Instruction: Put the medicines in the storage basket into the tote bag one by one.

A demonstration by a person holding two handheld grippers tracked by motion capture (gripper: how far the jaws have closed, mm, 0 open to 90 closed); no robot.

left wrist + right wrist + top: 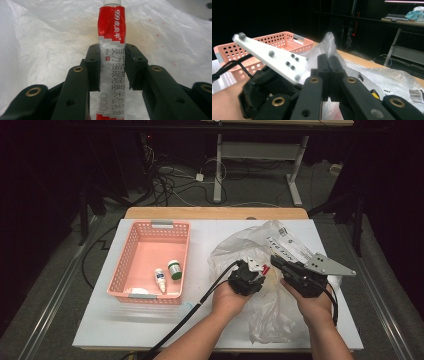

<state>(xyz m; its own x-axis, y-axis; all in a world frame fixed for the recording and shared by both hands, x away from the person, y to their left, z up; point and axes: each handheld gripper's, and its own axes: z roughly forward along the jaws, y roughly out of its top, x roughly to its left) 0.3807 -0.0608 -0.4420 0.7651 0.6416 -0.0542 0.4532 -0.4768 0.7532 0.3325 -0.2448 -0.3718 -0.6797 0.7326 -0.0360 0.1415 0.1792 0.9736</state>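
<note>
I am working at a white-topped table [150,320] sitting on grey carpet [45,285], and beyond its wooden far edge [215,213] a tangle of cables [170,182] is lying around the white legs of another desk [218,170], with the room past it staying dark.

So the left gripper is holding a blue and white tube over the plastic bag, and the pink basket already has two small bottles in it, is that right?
Not quite: the tube is red and white, not blue and white, as the left gripper view shows. The rest holds: the left gripper clamps it over the plastic bag, and the pink basket holds two small bottles.
</note>
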